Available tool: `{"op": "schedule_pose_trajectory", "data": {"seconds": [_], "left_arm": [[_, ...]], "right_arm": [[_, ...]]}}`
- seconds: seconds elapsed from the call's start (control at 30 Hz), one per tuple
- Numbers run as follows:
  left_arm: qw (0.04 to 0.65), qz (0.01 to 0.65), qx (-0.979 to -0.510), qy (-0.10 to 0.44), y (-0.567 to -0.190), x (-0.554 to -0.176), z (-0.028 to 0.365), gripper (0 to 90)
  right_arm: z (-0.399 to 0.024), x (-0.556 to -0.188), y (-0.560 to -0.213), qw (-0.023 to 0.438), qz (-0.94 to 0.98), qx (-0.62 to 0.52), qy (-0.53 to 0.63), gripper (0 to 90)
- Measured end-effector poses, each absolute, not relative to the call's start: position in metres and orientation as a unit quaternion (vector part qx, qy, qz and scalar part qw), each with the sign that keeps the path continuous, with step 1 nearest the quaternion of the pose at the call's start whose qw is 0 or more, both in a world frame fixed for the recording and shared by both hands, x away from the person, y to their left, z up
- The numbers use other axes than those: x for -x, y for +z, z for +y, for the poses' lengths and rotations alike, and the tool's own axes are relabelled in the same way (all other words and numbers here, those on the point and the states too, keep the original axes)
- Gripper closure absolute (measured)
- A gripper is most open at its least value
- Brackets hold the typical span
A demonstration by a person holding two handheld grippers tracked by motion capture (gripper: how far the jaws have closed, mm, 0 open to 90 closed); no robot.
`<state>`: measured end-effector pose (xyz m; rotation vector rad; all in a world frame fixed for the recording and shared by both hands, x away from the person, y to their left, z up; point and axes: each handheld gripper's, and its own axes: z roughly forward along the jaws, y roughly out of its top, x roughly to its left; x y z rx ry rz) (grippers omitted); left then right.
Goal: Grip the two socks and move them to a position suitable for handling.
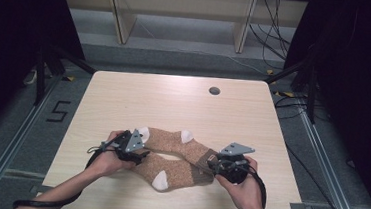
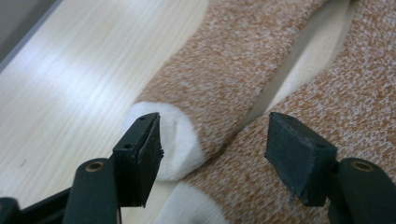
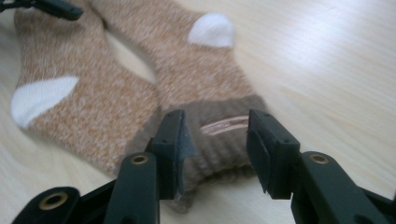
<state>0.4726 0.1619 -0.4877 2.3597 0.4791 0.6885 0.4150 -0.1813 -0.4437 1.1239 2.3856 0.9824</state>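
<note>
As socks (image 1: 174, 156) lie flat, both jaws straddle ends unclamped.

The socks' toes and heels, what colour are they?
White, on speckled orange-brown socks; clearest in the right gripper view.

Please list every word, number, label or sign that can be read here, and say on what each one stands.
"5": a dark figure marked on the grey floor left of the table.
The small pink label on the brown sock cuff: nothing on it can be read.
</note>
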Motion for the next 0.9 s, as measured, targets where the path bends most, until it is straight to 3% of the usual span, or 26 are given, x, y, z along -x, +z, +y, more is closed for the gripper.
{"op": "schedule_pose_trajectory", "data": {"seconds": [0.4,0.63,0.73,0.9], "left_arm": [[0.324,0.188,-0.895,0.241,-0.489,-0.494,0.158,43.3],[0.328,0.211,-0.888,0.246,-0.480,-0.495,0.180,41.7],[0.303,0.212,-0.900,0.231,-0.484,-0.501,0.191,41.1],[0.316,0.223,-0.896,0.216,-0.491,-0.507,0.191,42.4]], "right_arm": [[-0.179,-0.419,-0.464,0.159,0.866,-0.361,0.309,50.1],[-0.183,-0.417,-0.460,0.150,0.860,-0.373,0.314,49.5],[-0.181,-0.418,-0.466,0.147,0.869,-0.361,0.304,48.7],[-0.181,-0.419,-0.471,0.144,0.868,-0.367,0.301,50.4]]}}
